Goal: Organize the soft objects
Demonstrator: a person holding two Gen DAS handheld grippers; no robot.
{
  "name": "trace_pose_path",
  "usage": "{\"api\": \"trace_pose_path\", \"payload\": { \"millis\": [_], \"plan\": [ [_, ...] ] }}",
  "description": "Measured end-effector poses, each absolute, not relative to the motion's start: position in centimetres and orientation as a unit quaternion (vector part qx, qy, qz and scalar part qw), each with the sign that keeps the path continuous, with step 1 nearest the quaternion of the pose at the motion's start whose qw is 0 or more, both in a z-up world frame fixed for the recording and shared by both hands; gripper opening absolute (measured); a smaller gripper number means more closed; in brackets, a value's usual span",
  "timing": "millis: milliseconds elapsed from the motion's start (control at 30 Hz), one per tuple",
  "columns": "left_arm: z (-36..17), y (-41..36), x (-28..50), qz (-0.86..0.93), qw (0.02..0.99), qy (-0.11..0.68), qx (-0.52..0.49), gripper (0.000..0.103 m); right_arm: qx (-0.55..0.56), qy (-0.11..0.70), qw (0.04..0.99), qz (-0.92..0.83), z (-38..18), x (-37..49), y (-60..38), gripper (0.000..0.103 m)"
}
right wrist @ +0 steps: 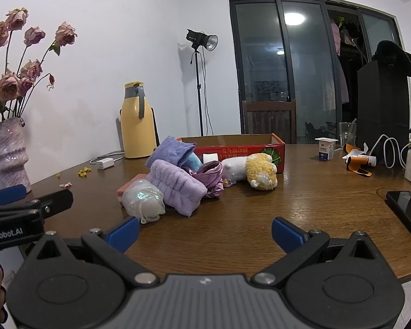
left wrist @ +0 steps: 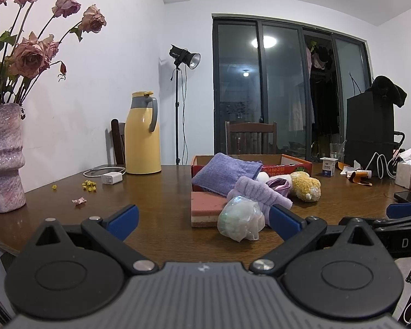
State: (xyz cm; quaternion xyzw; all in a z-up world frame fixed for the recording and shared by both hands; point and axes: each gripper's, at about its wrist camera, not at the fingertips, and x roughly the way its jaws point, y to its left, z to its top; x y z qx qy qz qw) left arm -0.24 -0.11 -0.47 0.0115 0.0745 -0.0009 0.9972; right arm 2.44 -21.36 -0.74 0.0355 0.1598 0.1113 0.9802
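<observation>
Both claws spread wide and empty at the near edge of the wooden table (right wrist: 301, 203): left gripper (left wrist: 202, 216) low over the wood with the iridescent bath pouf (left wrist: 240, 220) between its blue fingertips, nearer the right-hand fingertip (left wrist: 283, 220) and not clamped; right gripper (right wrist: 205, 230) with bare tabletop between its fingertips. Soft things heaped in front of the red cardboard box (right wrist: 249, 148), taken here as landmark. Draped over the box's near left corner, a folded purple towel (left wrist: 227, 172). Below and in front of that corner, a lilac fluffy headband (right wrist: 175, 182) leaning on the towel, with a pink sponge block (left wrist: 207, 212) beneath and left of it, flat on the table. Right beside the headband, toward the box front, a crumpled purple satin cloth (right wrist: 212, 174). Against the box's front wall, a white-and-yellow plush toy (right wrist: 256, 171) lying on its side. Bath pouf nearest the camera, in front of the sponge and touching the headband. Left of the box, a yellow thermos jug (right wrist: 135, 122) and a white charger (right wrist: 105, 163); farther left, a pink vase of dried roses (right wrist: 9, 153). Right of the box, a yogurt cup (right wrist: 326, 148), a glass (right wrist: 347, 133) and a dark phone (right wrist: 409, 212).
</observation>
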Motion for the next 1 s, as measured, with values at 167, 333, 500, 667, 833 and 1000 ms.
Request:
{"api": "trace_pose_path", "payload": {
  "millis": [167, 333, 500, 667, 833, 1000],
  "plan": [
    [-0.44, -0.14, -0.39, -0.001, 0.997, 0.074, 0.011, 0.103, 0.036, 0.159, 0.980, 0.111, -0.73, 2.43, -21.35, 0.103],
    [-0.42, -0.15, -0.40, -0.001, 0.997, 0.073, 0.011, 0.103, 0.038, 0.157, 0.981, 0.109, -0.73, 2.44, -21.51, 0.103],
    [-0.43, -0.13, -0.38, -0.001, 0.997, 0.074, 0.011, 0.103, 0.037, 0.156, 0.981, 0.110, -0.73, 2.42, -21.55, 0.103],
    [-0.43, -0.14, -0.39, -0.001, 0.997, 0.074, 0.012, 0.103, 0.037, 0.156, 0.981, 0.110, -0.75, 2.36, -21.51, 0.103],
    [-0.42, -0.12, -0.41, -0.001, 0.997, 0.074, 0.012, 0.103, 0.037, 0.156, 0.981, 0.110, -0.76, 2.36, -21.52, 0.103],
    [-0.40, 0.00, -0.17, -0.003, 0.997, 0.077, 0.014, 0.103, 0.037, 0.157, 0.981, 0.109, -0.77, 2.42, -21.47, 0.103]
  ]
}}
